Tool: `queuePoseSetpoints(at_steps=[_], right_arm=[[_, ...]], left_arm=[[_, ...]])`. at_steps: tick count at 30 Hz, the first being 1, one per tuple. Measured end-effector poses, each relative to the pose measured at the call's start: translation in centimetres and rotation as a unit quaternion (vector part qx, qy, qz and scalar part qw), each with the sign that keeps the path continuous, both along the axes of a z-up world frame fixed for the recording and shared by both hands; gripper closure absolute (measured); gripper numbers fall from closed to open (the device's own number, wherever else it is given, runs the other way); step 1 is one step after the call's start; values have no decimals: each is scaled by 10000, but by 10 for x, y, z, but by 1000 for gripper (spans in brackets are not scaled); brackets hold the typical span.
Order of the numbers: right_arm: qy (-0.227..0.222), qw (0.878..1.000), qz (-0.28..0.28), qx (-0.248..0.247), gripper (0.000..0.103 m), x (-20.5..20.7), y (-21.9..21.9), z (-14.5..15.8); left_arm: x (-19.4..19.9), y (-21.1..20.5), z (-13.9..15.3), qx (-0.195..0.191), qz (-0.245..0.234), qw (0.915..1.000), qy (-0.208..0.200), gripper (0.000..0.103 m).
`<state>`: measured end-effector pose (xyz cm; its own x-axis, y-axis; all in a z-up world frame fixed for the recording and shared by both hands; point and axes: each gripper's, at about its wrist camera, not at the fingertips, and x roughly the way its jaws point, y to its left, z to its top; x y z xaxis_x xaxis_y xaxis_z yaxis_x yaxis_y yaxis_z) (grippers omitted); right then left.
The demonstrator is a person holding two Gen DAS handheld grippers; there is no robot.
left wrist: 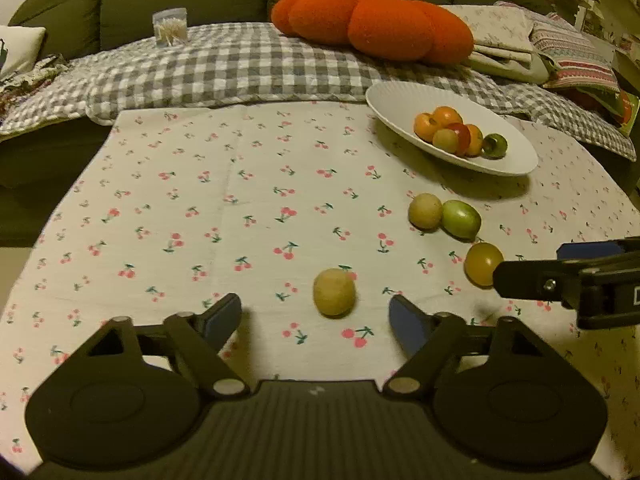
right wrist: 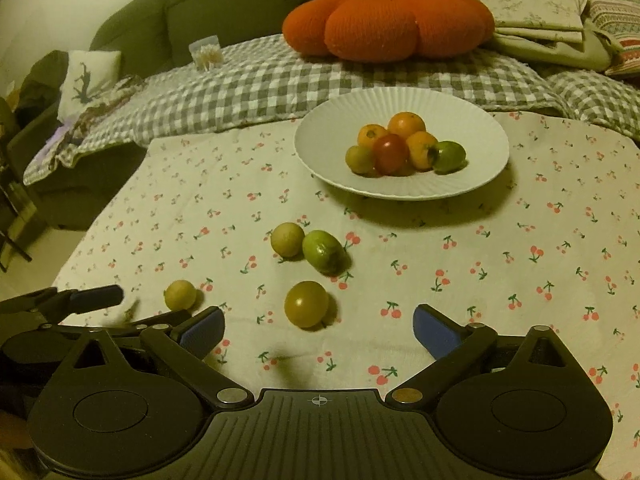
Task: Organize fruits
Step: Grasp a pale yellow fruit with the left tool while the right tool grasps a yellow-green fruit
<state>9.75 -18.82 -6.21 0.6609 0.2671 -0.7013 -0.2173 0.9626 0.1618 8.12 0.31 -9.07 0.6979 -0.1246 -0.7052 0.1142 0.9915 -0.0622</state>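
A white plate (left wrist: 384,98) (right wrist: 320,132) holds several orange, red and green fruits (left wrist: 458,134) (right wrist: 400,146). Loose fruits lie on the cherry-print cloth. A pale yellow fruit (left wrist: 334,292) (right wrist: 180,295) sits just ahead of my open, empty left gripper (left wrist: 316,316). A yellow-green fruit (right wrist: 306,304) (left wrist: 483,263) lies just ahead of my open, empty right gripper (right wrist: 318,330). A pale fruit (right wrist: 287,239) (left wrist: 425,211) and a green fruit (right wrist: 323,251) (left wrist: 461,218) lie touching, between that and the plate. The right gripper's finger (left wrist: 528,278) shows at the right of the left wrist view.
An orange pumpkin cushion (left wrist: 372,26) (right wrist: 390,20) lies on a grey checked blanket (left wrist: 224,68) on the sofa behind the table. A clear box of sticks (left wrist: 170,27) stands at the back left. Folded cloths (left wrist: 504,44) lie at the back right.
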Motion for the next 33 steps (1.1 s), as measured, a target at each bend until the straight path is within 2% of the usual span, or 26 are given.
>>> queuePoseSetpoints(at_steps=[4, 5, 7, 11, 20, 24, 27, 28, 33], right_arm=[[54, 10000, -30, -15, 12, 2, 0, -5], [49, 10000, -34, -42, 12, 3, 1, -6], [27, 9999, -38, -98, 12, 4, 2, -7], [38, 10000, -5, -70, 20, 8, 6, -10], [59, 9999, 6, -132, 40, 13, 12, -18], [28, 9999, 2, -134, 54, 16, 14, -22], [-70, 9998, 41, -199, 69, 18, 19, -23], [-90, 9998, 62, -186, 78, 19, 19, -23], [-77, 9999, 38, -122, 78, 20, 20, -21]], left_arm=[[3, -6, -4, 33, -78, 10000, -10, 41], [3, -8, -4, 72, -113, 9999, -57, 49], [3, -9, -4, 105, -131, 9998, -100, 57], [5, -7, -3, 61, -57, 9999, -107, 81], [6, -4, -1, -69, 4, 10000, -26, 81], [6, -5, 0, -75, 9, 10000, -8, 81], [6, -5, 0, -76, 18, 10000, -1, 81], [6, -5, 0, -84, 22, 10000, 6, 81], [7, -3, 4, -162, 61, 9998, -2, 81]])
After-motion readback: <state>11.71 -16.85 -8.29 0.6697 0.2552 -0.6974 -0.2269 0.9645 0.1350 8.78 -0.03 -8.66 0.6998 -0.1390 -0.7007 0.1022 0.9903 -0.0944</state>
